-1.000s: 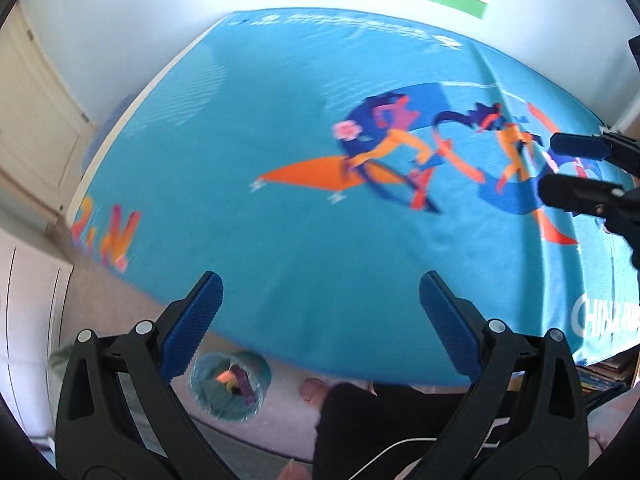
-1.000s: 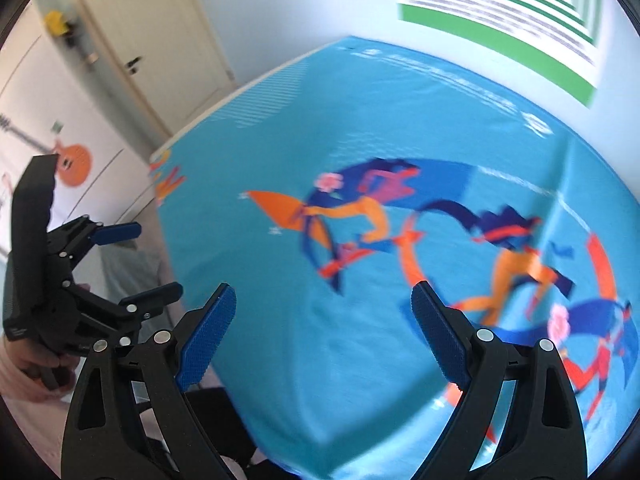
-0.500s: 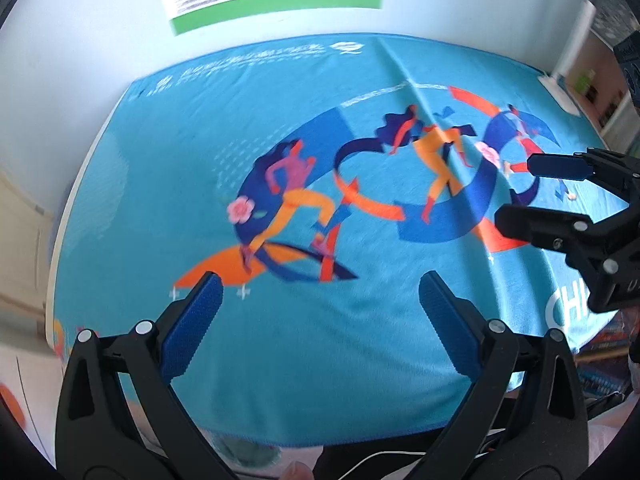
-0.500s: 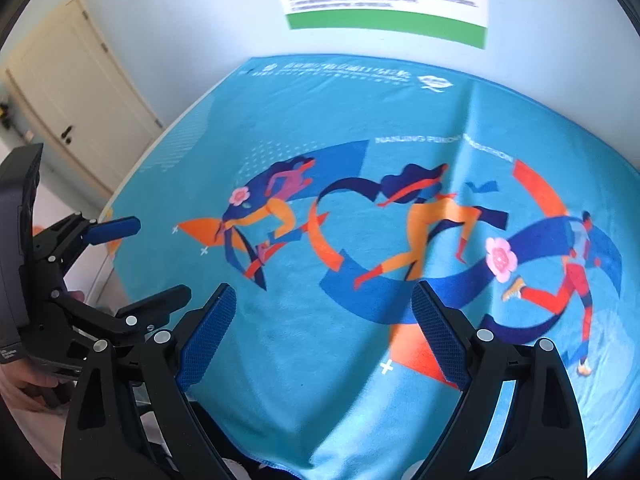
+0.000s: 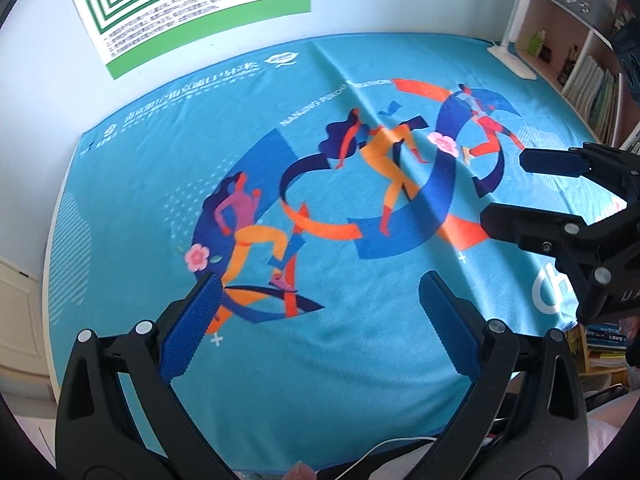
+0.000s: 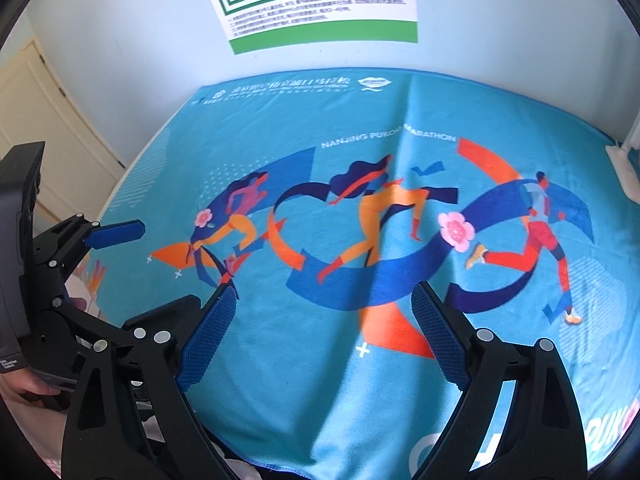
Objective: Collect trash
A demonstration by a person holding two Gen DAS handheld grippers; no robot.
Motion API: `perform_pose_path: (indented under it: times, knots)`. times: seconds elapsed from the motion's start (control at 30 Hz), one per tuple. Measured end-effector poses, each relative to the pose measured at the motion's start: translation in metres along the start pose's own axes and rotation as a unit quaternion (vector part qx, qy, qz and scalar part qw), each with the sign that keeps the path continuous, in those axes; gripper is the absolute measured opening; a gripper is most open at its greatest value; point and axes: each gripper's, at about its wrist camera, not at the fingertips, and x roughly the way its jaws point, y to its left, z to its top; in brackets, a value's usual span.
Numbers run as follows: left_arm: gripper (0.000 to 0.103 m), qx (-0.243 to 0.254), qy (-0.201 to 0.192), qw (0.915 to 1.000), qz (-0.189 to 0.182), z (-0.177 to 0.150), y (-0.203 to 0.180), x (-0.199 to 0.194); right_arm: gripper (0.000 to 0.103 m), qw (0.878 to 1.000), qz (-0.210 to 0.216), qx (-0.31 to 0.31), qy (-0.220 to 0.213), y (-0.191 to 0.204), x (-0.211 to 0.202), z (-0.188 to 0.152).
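A blue cloth (image 5: 360, 320) printed with running figures covers the table (image 6: 280, 380). I see no loose trash on it in either view. My left gripper (image 5: 318, 284) hovers over the cloth's near part, open, with nothing between its blue pads. My right gripper (image 6: 323, 292) is also open and empty above the near middle of the cloth. Each shows in the other's view: the right gripper (image 5: 520, 192) at the right edge, the left gripper (image 6: 168, 264) at the left edge. No bin is in view.
A green and white poster (image 5: 192, 4) hangs on the wall behind the table. A white lamp base (image 5: 514, 60) stands at the back right corner. Bookshelves (image 5: 588, 76) stand to the right, a stack of books (image 5: 604, 340) under the table, a cream door (image 6: 44, 128) at left.
Both views have swung from the table's left end toward its middle and right. The floor bin seen under the left gripper has left the view. Both grippers stayed open.
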Motion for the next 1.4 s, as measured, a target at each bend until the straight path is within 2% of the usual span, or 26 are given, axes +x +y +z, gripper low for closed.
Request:
perform_pose_path:
  times: [0.37,1.1,1.4]
  knots:
    - [0.096,0.009,-0.013,0.9999,0.001,0.009,-0.007,-0.003,0.089,1.0,-0.007,0.01,-0.013,-0.013,-0.009,0.003]
    - [0.096,-0.024,-0.018,0.9994,0.018,0.017,-0.008,-0.002,0.089,1.0,0.007,0.011,-0.016,-0.023,-0.008,0.005]
    - [0.096,-0.009,-0.028,0.999,0.033,0.023,-0.014,-0.001,0.089,1.0,0.008,0.009,-0.018,-0.022,-0.006,0.01]
